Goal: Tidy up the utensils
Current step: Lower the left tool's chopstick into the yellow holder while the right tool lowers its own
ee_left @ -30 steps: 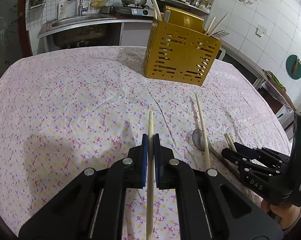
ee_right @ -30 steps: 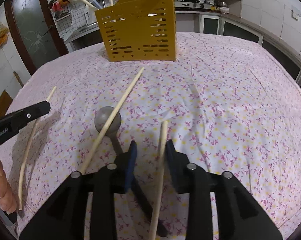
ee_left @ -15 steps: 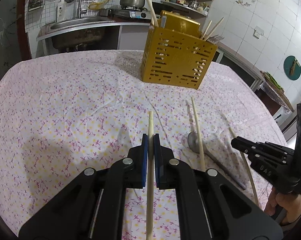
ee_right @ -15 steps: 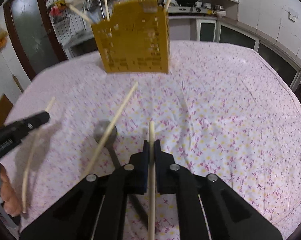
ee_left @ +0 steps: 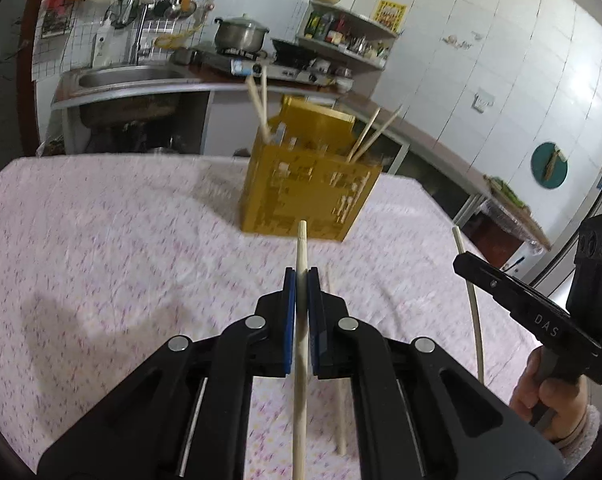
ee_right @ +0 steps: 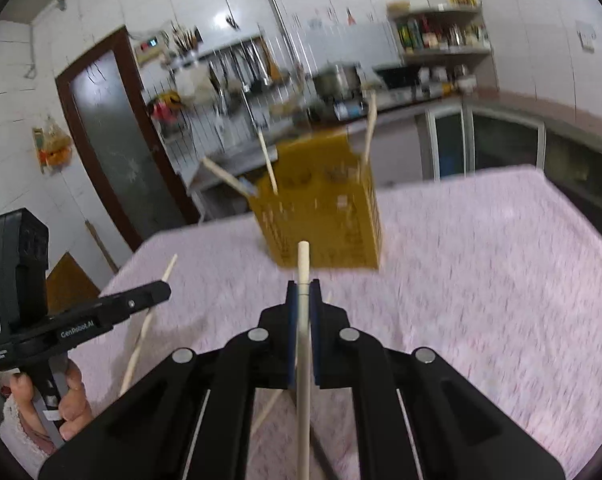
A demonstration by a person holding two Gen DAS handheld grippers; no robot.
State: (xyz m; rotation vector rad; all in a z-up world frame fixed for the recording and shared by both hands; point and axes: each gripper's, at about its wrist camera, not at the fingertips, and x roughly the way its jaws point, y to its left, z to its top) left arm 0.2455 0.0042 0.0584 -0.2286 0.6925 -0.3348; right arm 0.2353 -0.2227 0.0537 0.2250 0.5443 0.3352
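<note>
My left gripper (ee_left: 301, 278) is shut on a pale wooden chopstick (ee_left: 301, 246), held off the table and pointing at the yellow slotted utensil holder (ee_left: 309, 196). My right gripper (ee_right: 303, 286) is shut on a second chopstick (ee_right: 303, 260), also lifted and aimed at the holder (ee_right: 325, 216). Each gripper shows in the other's view: the right gripper (ee_left: 467, 266) with its chopstick (ee_left: 472, 300), the left gripper (ee_right: 159, 292) with its chopstick (ee_right: 145, 328). Several chopsticks stand in the holder. One more chopstick (ee_left: 336, 352) lies on the cloth between the grippers.
A floral pink tablecloth (ee_left: 101, 240) covers the table, whose far edge runs just behind the holder. Beyond it are a steel sink (ee_left: 121, 80), a stove with a pot (ee_left: 239, 34) and shelves. A dark door (ee_right: 109, 132) stands at the left of the right wrist view.
The right gripper closed on its chopstick and lifted it off the table. Both grippers rose with their chopsticks and tilted upward, so the holder now sits lower and nearer the middle of each view.
</note>
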